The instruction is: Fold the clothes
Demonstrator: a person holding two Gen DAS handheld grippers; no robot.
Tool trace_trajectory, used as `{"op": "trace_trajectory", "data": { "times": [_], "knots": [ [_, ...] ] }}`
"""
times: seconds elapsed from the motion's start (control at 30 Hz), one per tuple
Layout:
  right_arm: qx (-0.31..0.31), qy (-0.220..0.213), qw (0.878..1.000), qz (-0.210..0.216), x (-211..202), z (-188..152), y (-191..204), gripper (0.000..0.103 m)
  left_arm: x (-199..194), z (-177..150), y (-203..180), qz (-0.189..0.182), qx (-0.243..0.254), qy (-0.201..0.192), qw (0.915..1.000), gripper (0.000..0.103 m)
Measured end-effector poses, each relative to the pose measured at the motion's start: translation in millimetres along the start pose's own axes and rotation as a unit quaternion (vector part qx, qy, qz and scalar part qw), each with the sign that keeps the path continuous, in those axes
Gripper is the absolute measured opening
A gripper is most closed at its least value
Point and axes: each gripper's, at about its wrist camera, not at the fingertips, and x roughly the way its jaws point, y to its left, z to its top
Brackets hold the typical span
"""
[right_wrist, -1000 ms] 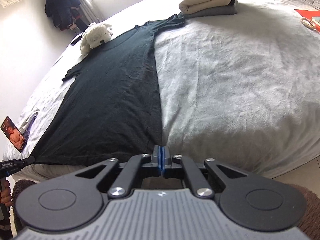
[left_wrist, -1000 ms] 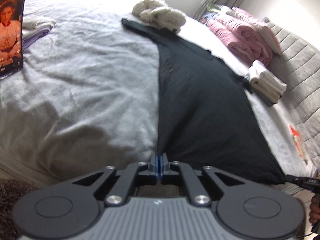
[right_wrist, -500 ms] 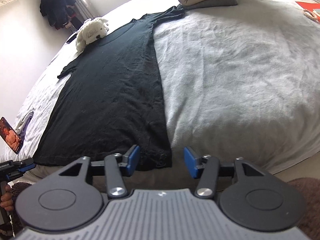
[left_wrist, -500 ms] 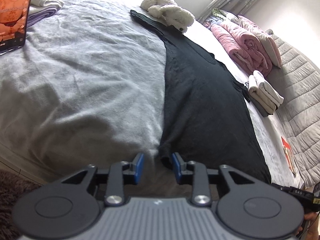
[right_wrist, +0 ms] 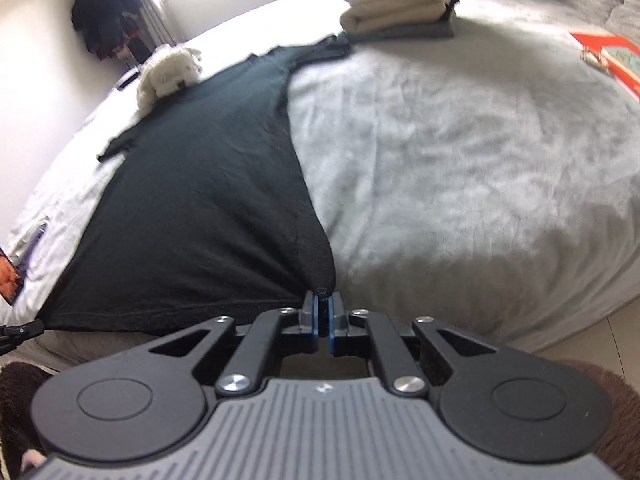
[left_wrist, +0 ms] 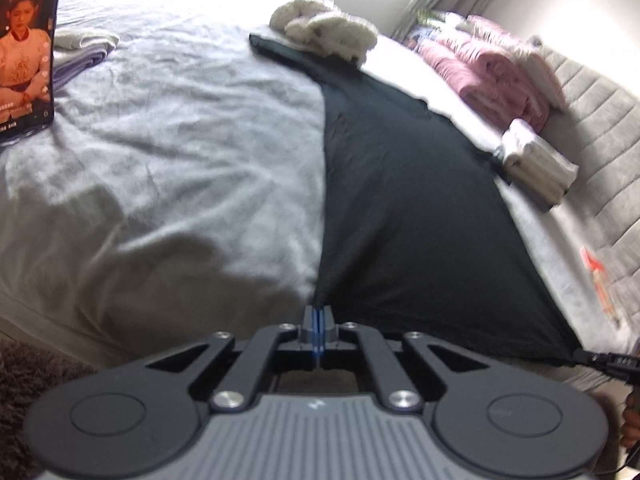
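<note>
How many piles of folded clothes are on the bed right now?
2: a cream stack beside the black T-shirt's far sleeve, and a white-and-lavender pile beside the phone. Others may be out of view.

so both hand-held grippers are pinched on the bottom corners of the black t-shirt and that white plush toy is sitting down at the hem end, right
Not quite. The white plush toy sits at the far end of the black t-shirt, by the collar and one sleeve, not at the hem; the left wrist view shows it. The rest holds: the left hand-held gripper and right hand-held gripper are pinched on the bottom corners.
</note>
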Motion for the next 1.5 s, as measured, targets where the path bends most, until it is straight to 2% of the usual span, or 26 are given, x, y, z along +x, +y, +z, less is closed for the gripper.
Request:
{"op": "trace_trajectory", "data": {
  "times": [0.13, 0.3, 0.33, 0.37, 0.43, 0.57, 0.63, 0.7, 0.8, 0.9, 1.0, 1.07, 1.2, 1.33, 1.43, 1.5],
  "knots": [
    [-0.011, 0.001, 1.000, -0.007, 8, -7, 3, 0.006, 5, -2, 6, -0.003, -0.005, 0.002, 1.0000, 0.000],
    [-0.033, -0.017, 0.999, -0.007, -1, -4, 9, 0.016, -2, 2, 2, -0.020, 0.013, 0.001, 0.9997, 0.002],
    [-0.038, -0.020, 0.999, -0.010, -3, -2, 11, 0.023, -4, 3, 0, -0.017, 0.018, 0.002, 0.9997, 0.007],
    [-0.043, -0.027, 0.999, -0.017, -5, 0, 13, 0.037, -6, 4, -2, -0.015, 0.023, 0.003, 0.9996, 0.013],
    [-0.056, -0.057, 0.996, -0.028, -12, 3, 16, 0.049, -14, 6, -6, -0.005, 0.031, -0.016, 0.9994, 0.059],
    [-0.083, -0.102, 0.991, -0.037, -11, 13, 28, 0.049, -24, 16, -18, 0.005, 0.052, -0.081, 0.9953, 0.067],
    [-0.094, -0.115, 0.988, -0.029, -1, 20, 40, 0.049, -16, 25, -32, 0.005, 0.071, -0.106, 0.9918, 0.078],
    [-0.109, -0.132, 0.985, -0.017, 13, 28, 56, 0.049, -4, 32, -51, 0.000, 0.098, -0.123, 0.9876, 0.082],
    [-0.136, -0.151, 0.979, 0.005, 38, 37, 84, 0.055, 18, 42, -84, -0.012, 0.148, -0.145, 0.9782, 0.089],
    [-0.159, -0.161, 0.974, 0.025, 65, 49, 108, 0.057, 41, 53, -110, -0.029, 0.186, -0.171, 0.9672, 0.097],
    [-0.177, -0.164, 0.970, 0.033, 94, 68, 130, 0.057, 69, 68, -129, -0.040, 0.203, -0.186, 0.9606, 0.098],
    [-0.185, -0.161, 0.969, 0.034, 113, 82, 141, 0.057, 90, 80, -132, -0.047, 0.201, -0.183, 0.9612, 0.099],
    [-0.195, -0.150, 0.969, 0.020, 141, 101, 145, 0.057, 126, 92, -128, -0.020, 0.210, -0.169, 0.9627, 0.099],
    [-0.193, -0.130, 0.972, -0.015, 158, 112, 118, 0.058, 144, 99, -105, 0.011, 0.180, -0.120, 0.9762, 0.099],
    [-0.170, -0.136, 0.976, -0.013, 149, 113, 86, 0.061, 133, 102, -79, -0.006, 0.160, -0.119, 0.9799, 0.099],
    [-0.154, -0.138, 0.978, -0.020, 142, 113, 66, 0.061, 128, 102, -64, -0.007, 0.168, -0.115, 0.9791, 0.099]
  ]
}}
